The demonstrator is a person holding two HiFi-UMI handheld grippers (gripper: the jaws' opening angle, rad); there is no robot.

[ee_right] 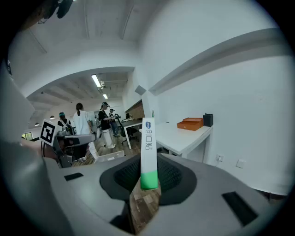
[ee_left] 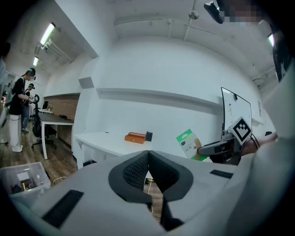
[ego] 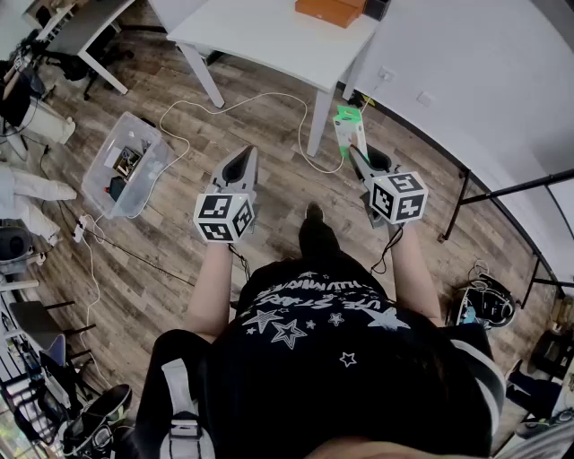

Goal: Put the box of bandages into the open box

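Two grippers: the left gripper (ego: 244,158) has its jaws pressed together on nothing; the right gripper (ego: 353,151) is clamped on the lower green end of the box of bandages (ego: 348,130).
Bandage box, place: in the air, held out ahead of the person over the wooden floor, just short of the white table (ego: 260,36).
Bandage box, long axis: it runs on from the right jaws and points forward toward the table. In the right gripper view its narrow edge (ee_right: 148,143) stands upright between the pads.
Likely target: an orange box (ego: 330,11) on the far part of the tabletop. I judge this to be the open box, though no view shows its top clearly enough to confirm it is open.
Direction to target: ahead of the held box and across the table, a little to its left in the head view and to the right in the right gripper view (ee_right: 192,123).
Nearer tool: the right, which already carries the load; the left sits further from the orange box.
Other container: a clear bin (ego: 126,166) on the floor, off to the left, well apart from both grippers.
Coming move, as I judge it: a reach forward over the table edge.
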